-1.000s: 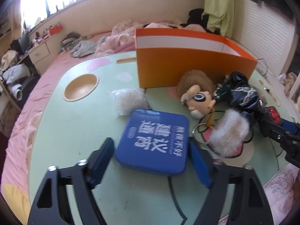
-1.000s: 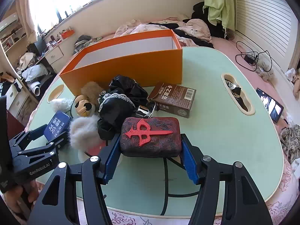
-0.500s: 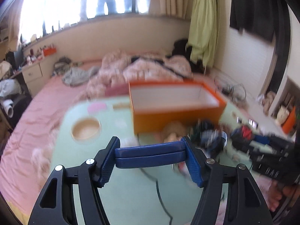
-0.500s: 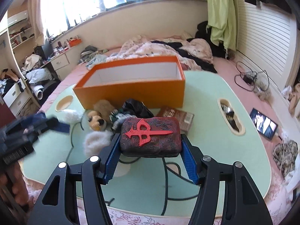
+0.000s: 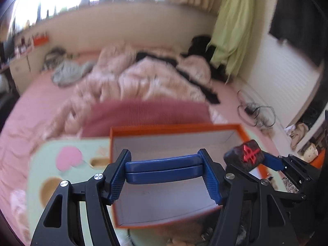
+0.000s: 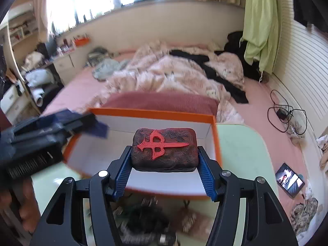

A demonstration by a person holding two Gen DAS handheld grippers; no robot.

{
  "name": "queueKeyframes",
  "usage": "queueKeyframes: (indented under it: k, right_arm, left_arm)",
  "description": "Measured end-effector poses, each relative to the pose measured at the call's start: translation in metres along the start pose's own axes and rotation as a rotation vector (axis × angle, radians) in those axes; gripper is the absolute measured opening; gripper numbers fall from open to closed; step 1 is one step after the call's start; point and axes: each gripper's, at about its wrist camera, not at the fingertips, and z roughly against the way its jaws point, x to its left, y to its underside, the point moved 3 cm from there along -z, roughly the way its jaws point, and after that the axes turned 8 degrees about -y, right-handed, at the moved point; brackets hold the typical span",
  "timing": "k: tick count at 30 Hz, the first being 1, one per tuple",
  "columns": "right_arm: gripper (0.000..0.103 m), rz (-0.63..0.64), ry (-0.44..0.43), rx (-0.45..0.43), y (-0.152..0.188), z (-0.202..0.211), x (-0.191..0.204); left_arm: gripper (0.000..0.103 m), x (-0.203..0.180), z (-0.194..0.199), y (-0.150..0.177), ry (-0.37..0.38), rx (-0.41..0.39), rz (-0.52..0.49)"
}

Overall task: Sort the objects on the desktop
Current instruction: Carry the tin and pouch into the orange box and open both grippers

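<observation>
1. Left gripper (image 5: 165,173) clamped on blue case (image 5: 164,169); case edge-on, level, spanning the gap, pinched at both ends by the blue pads (image 5: 119,177).
2. Held above the orange box (image 5: 242,128), over its white inside, toward the box's left part.
3. Right gripper (image 6: 165,173) clamped on dark red block (image 6: 165,149) with a raised red emblem on top; block seated between the jaws, ends pressed against the pads (image 6: 123,174), top face up.
4. Block hanging over the box's (image 6: 151,112) open interior, toward its right end.
5. Seen from the left wrist: the block (image 5: 244,155) at the right, over the box's right end, right gripper (image 5: 246,160) reaching in from that side.
6. Seen from the right wrist: left gripper (image 6: 90,125), blurred, over the box's left end.
7. Box sitting on a pale green table (image 6: 244,149), bed (image 6: 164,71) behind.
8. Dark, blurred clutter (image 6: 143,221) on the table just before the box's near wall; items not tellable.
</observation>
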Motion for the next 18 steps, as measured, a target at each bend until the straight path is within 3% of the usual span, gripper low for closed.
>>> queueKeyframes:
  k: [2,5,8,11,13,18]
  right_arm:
    - [0.061,0.008,0.017,0.047,0.000,-0.023,-0.002]
    - [0.061,0.016,0.059,0.090,0.003,-0.049,-0.005]
    - [0.061,0.011,0.096,0.064,0.003,-0.053,-0.005]
    - [0.062,-0.011,0.090,-0.043,0.004,-0.028,-0.005]
    - [0.064,-0.034,0.089,-0.097,0.008,-0.004,-0.006]
    - [0.069,-0.074,-0.016,-0.127,0.037,0.053,-0.007]
  left_arm:
    - [0.066,0.000,-0.014,0.004,-0.019,0.022,-0.005]
    - [0.067,0.000,-0.015,0.007,-0.066,-0.005,-0.029]
    - [0.079,0.005,-0.005,0.007,0.013,-0.009,0.024]
    - [0.091,0.014,0.017,0.007,0.037,-0.061,0.086]
    - [0.094,0.022,0.037,0.013,0.046,-0.091,0.102]
    - [0.102,0.028,0.073,0.060,-0.016,-0.062,0.037]
